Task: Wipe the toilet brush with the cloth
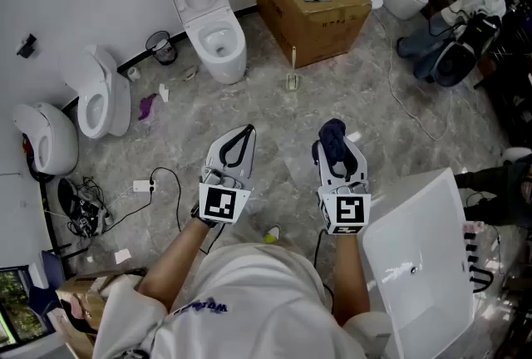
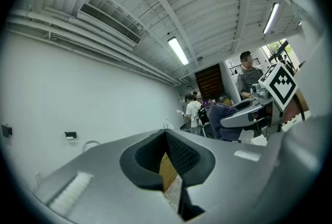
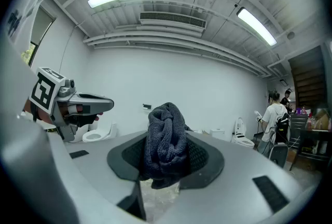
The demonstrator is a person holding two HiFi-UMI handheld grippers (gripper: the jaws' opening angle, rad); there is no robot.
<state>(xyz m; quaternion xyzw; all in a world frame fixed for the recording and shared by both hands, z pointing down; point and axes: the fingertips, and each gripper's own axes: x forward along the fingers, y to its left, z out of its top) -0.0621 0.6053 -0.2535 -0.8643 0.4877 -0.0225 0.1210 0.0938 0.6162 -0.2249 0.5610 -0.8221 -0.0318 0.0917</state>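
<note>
My right gripper [image 1: 333,130] is shut on a bunched dark blue cloth [image 1: 333,141], held above the marbled floor. The right gripper view shows the cloth [image 3: 166,137] as a knitted wad pinched between the jaws of that gripper [image 3: 165,168]. My left gripper [image 1: 247,131] hovers beside it on the left, a hand's width away, shut and holding nothing. In the left gripper view its jaws [image 2: 167,137] meet, with only a slit showing the floor and a box beyond. I cannot make out a toilet brush in any view.
White toilets stand on the floor at the back [image 1: 212,29] and left [image 1: 100,91]. A cardboard box [image 1: 316,4] with small items on top sits ahead. A white basin [image 1: 424,258] lies at the right. Cables [image 1: 158,183] trail on the left floor. People stand in the distance [image 3: 272,114].
</note>
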